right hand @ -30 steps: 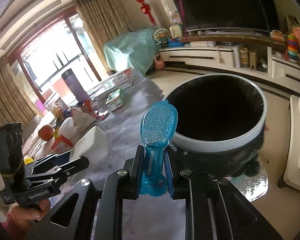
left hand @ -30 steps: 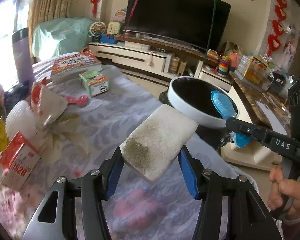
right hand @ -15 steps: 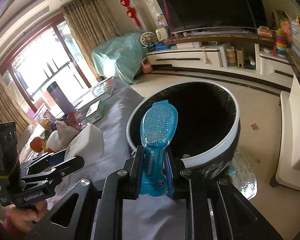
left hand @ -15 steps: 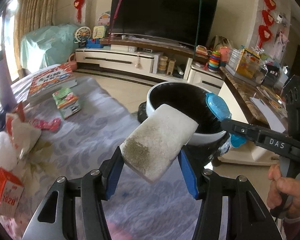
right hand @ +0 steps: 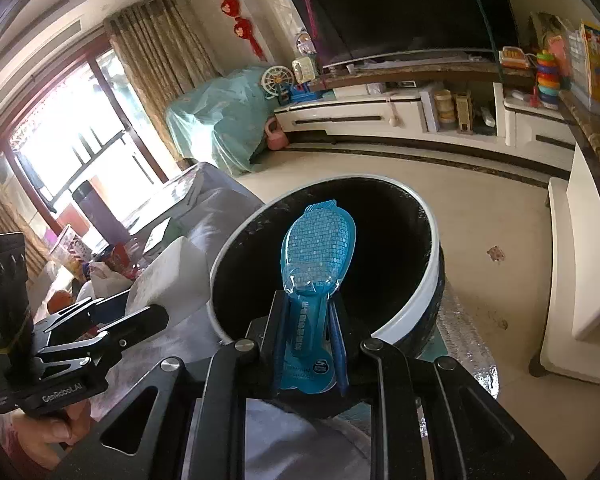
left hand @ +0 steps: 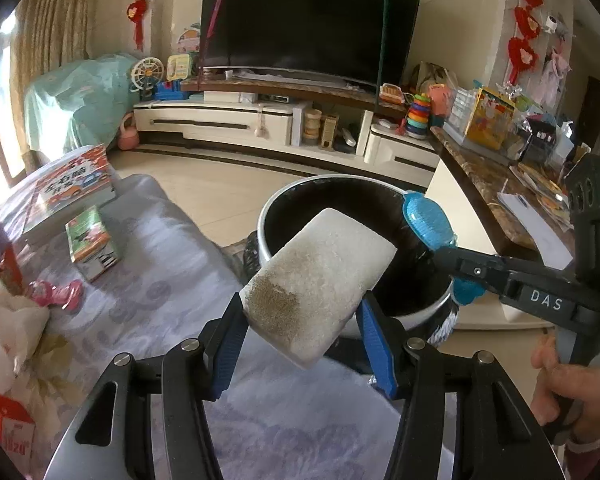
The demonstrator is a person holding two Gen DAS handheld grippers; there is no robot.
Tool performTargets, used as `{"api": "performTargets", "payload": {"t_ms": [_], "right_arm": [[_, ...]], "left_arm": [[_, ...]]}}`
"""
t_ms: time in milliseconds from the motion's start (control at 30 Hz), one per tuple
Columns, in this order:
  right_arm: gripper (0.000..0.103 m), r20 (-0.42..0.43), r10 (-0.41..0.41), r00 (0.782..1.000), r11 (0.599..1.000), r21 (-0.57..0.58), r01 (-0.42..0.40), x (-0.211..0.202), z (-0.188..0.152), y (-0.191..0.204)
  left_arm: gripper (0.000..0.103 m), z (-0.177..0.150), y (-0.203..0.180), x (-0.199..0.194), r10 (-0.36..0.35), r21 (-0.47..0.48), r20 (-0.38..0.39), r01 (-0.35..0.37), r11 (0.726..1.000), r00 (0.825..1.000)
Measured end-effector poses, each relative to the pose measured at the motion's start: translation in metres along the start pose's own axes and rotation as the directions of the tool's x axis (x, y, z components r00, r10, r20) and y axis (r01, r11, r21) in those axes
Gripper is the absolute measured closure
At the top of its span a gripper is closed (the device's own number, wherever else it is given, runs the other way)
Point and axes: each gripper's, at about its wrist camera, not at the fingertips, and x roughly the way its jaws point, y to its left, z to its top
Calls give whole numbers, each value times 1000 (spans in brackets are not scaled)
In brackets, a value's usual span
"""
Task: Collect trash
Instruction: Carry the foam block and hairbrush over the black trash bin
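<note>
The left hand-held gripper [left hand: 302, 326] stands about half open, its blue pads [left hand: 374, 350] pressed against the two long sides of a white foam block [left hand: 320, 282]. The block is a thick slab with rounded corners and a brownish, dirty patch at its near end. Its long axis runs up and away from the jaws, leaning toward the right, and its far end overlaps the near rim of a trash bin [left hand: 284, 200] in this view.

The right hand-held gripper [right hand: 310, 340] is nearly closed, its jaws clamped on the narrow stem of a blue plastic packet [right hand: 318, 248] shaped like a spoon. The packet points straight out along the fingers, long axis away from the camera, with its wide dotted head over the dark opening of the bin, seen in the right wrist view. A person's hand [left hand: 572, 392] grips the right tool's handle at the lower right of the left wrist view.

The bin is round, with a white rim and a black lining, and sits on the floor just beside a surface covered with a pale lilac patterned cloth [left hand: 148, 280]. On the cloth, to the left, lie crumpled white paper [left hand: 16, 328], a pink wrapper [left hand: 66, 288], a small green box [left hand: 92, 244] and a picture book [left hand: 76, 184].

Farther off, a long white cabinet [left hand: 220, 124] carries a large dark television [left hand: 308, 20] against the wall.
</note>
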Motion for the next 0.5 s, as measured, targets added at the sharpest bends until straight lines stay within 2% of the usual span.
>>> {"api": "performTargets", "payload": {"t_ms": [500], "right_arm": [[83, -13, -30, 999, 999, -14, 30, 13, 23, -14]], "left_arm": [[49, 28, -12, 34, 20, 27, -29, -19, 999, 999]]}}
